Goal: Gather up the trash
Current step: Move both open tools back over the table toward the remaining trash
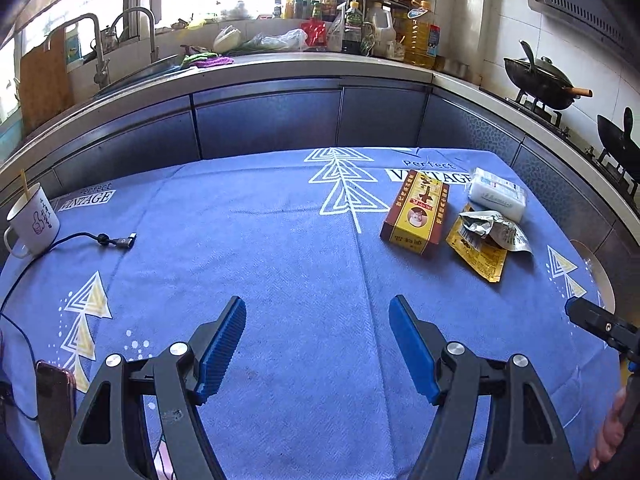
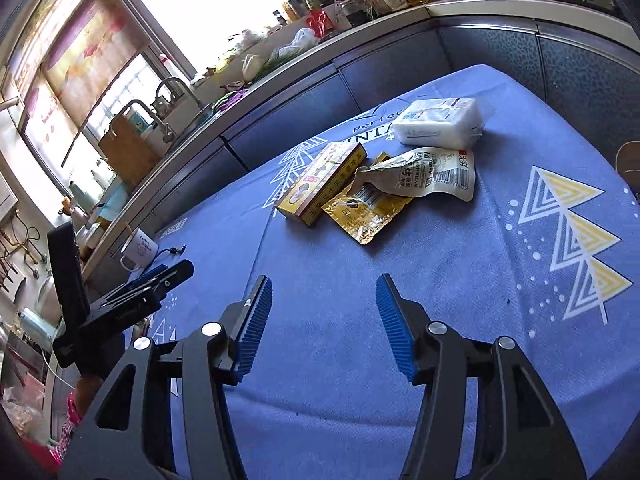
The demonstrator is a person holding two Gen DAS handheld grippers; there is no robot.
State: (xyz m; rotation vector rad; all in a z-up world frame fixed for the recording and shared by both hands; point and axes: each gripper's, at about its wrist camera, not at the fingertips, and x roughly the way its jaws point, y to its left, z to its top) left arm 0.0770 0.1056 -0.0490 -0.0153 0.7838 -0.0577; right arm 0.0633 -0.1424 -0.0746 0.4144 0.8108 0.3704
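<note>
Phone (image 1: pixel 54 404) cut by frame edge; yellow wrapper (image 2: pixel 366 210) partly under silver pouch (image 2: pixel 424 172).

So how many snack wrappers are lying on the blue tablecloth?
2. A crumpled silver wrapper lies partly on top of a flat yellow wrapper, both between the yellow box and the white tissue pack. More could be hidden underneath.

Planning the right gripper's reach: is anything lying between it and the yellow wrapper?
No. In the right wrist view only bare blue tablecloth lies between the open right gripper and the yellow wrapper.
</note>
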